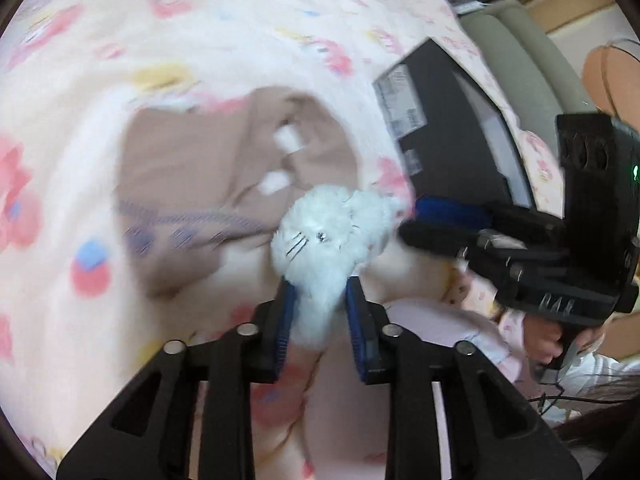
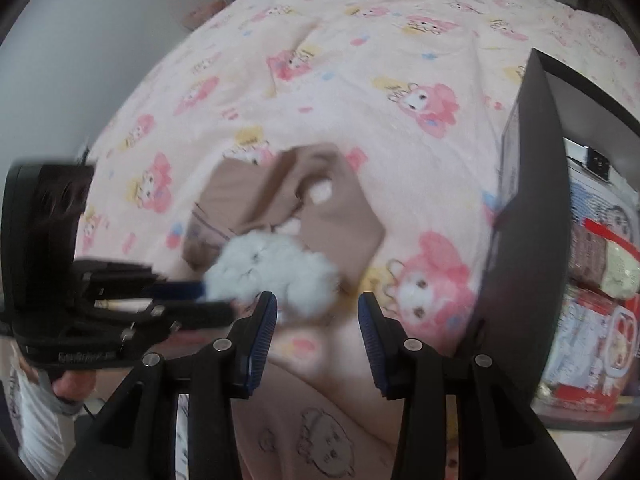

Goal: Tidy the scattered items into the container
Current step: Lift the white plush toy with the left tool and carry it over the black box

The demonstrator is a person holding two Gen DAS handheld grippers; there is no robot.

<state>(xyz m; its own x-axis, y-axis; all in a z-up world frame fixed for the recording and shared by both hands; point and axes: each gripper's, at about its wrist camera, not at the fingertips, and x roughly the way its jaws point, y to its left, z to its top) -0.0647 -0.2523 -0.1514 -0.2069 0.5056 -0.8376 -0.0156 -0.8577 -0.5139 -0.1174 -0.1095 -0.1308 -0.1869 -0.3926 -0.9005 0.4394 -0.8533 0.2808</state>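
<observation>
Our left gripper (image 1: 320,320) pinches the white plush (image 1: 328,240); the right gripper (image 2: 318,336) gapes empty. We should carry it over the black box (image 1: 436,120) at the bed's (image 1: 200,20) right edge before releasing.

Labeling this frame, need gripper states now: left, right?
Left gripper: shut on the white plush.
Right gripper: open, holding nothing.
</observation>
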